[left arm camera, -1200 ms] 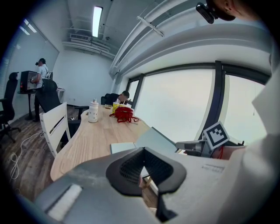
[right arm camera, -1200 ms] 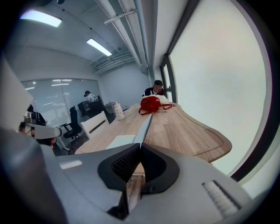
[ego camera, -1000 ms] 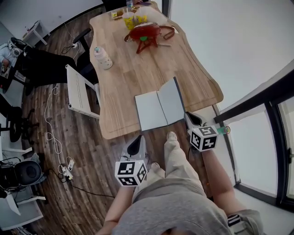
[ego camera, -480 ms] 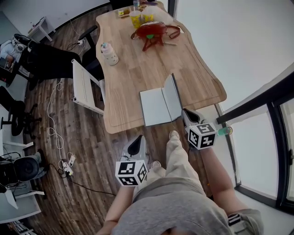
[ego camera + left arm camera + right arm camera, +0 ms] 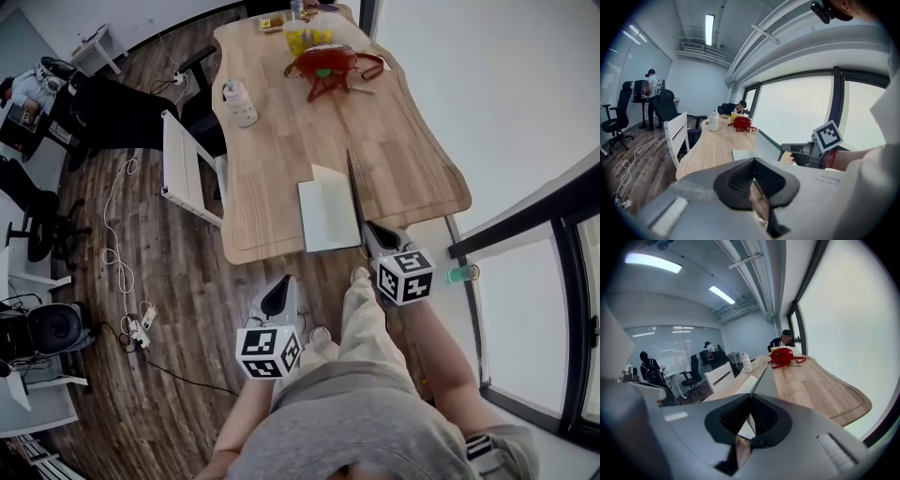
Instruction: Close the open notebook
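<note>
Pinching the near corner of the raised cover, the right gripper (image 5: 750, 403) has its jaws clamped on the notebook (image 5: 328, 208). Only its own view shows the grey cover rising out of the pads. The head view instead gives that cover edge-on and upright, above the left page lying flat on the table (image 5: 412, 159) just ahead of the gripper. The left gripper (image 5: 278, 289) hangs off the table's edge over the wood floor, to the left of the right one, with its jaws drawn together and nothing in them. Its view alone shows the right gripper from the side. The raised cover blocks part of the tabletop in the right gripper view. Ahead and left of the left gripper, one white chair (image 5: 183, 169) stands against the table's side. Beyond the notebook are one white bottle (image 5: 241, 101) and one red bag (image 5: 325, 66), then yellow cups (image 5: 298, 37) too small to count. Farthest off, the right gripper view shows three people: one seated person (image 5: 786, 338) at the table's far end and two standing people (image 5: 645, 364) far left.
</note>
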